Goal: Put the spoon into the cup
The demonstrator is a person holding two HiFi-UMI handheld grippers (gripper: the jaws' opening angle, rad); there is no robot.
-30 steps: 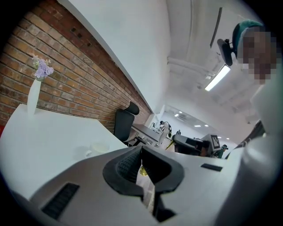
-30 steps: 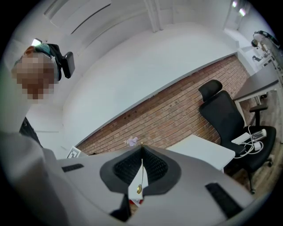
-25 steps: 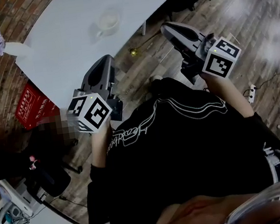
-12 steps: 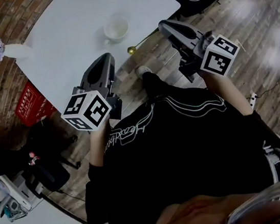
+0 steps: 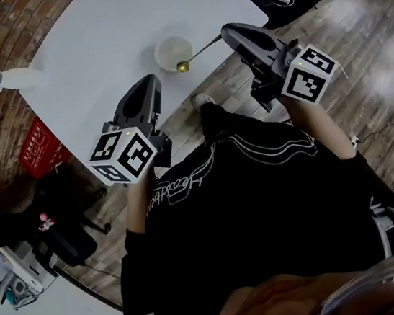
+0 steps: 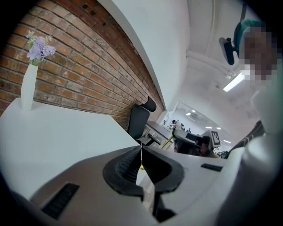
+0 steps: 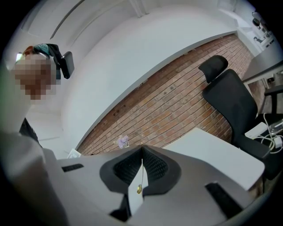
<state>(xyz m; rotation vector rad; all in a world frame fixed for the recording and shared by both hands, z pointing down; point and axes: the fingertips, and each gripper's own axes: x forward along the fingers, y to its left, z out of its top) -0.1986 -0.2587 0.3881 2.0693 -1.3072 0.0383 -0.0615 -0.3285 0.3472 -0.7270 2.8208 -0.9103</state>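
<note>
White table (image 5: pixel 95 51), pale cup (image 5: pixel 167 50), thin gold spoon (image 5: pixel 202 52) in right gripper (image 5: pixel 225 32)

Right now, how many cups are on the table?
1. The cup stands on the white table, beside the bowl of the spoon held by the right tongs. More may hide behind the left tongs.

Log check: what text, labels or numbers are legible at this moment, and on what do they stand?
Red box: white print, too small to read.
Black shirt: white script across the front, not legible.
Marker cubes: black-and-white square patterns only, no letters or numbers.
Nothing else carries readable text.
</note>
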